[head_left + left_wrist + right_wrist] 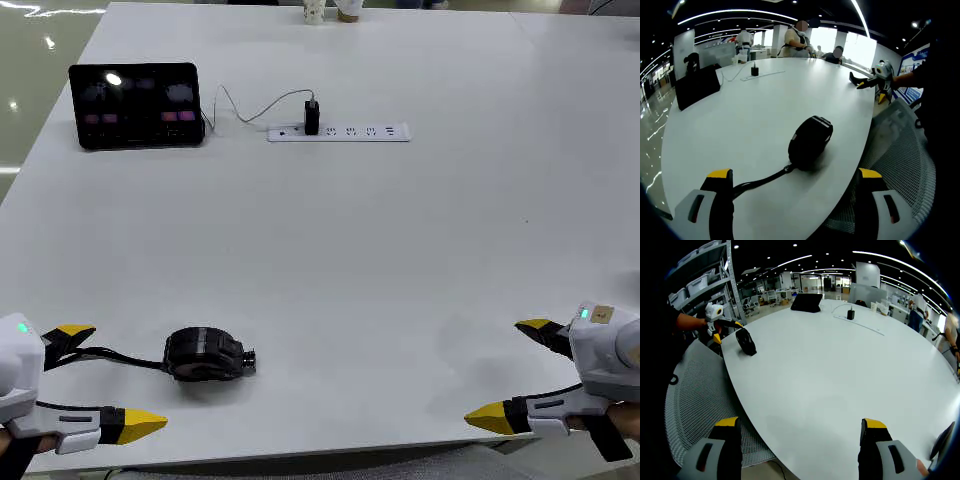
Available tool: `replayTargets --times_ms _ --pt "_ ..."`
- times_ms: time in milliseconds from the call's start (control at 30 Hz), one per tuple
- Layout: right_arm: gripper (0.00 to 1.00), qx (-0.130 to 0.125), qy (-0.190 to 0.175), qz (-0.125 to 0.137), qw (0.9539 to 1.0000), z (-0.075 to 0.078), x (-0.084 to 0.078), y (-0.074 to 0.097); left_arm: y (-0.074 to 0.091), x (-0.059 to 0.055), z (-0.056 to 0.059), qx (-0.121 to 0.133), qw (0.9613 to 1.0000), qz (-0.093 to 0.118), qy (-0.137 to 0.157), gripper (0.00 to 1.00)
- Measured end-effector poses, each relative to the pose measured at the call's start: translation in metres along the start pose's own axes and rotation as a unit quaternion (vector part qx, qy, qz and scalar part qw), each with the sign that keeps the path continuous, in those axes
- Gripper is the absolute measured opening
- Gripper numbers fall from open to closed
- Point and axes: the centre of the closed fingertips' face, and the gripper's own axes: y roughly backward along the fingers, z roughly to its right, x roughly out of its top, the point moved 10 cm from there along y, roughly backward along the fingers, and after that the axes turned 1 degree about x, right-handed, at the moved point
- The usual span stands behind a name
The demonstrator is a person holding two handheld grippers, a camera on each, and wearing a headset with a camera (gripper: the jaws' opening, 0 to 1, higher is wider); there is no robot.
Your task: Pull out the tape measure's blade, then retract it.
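A black tape measure [205, 354] lies on the white table [380, 250] near its front left edge, blade in. Its black wrist strap [120, 356] trails left toward my left gripper [110, 375], which is open just left of it. In the left gripper view the tape measure [810, 140] sits a short way ahead of the yellow-tipped jaws [795, 175], and the strap [760, 181] runs back between them, close to the left finger. My right gripper [508, 370] is open at the front right edge, far from the tape measure [745, 341], with nothing between its fingers [800, 423].
A dark tablet [135, 105] stands at the back left, wired to a charger in a white power strip [340, 131]. Paper cups [315, 10] sit at the far edge. A grey mesh chair [700, 395] is below the near edge. People stand beyond the table [797, 37].
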Motion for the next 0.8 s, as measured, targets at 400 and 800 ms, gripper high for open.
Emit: replayTargets --times_ms 400,800 --pt "0.99 -0.002 0.001 0.001 1.0 -0.0012 0.0005 0.0005 0.0039 -0.0023 -0.0005 0.002 1.0 -0.002 -0.002 0.99" --pt "0.99 0.024 0.037 0.043 0.9981 -0.0096 0.0079 -0.0048 0.0037 0.0033 -0.0042 0.01 0.9992 0.002 -0.039 0.99"
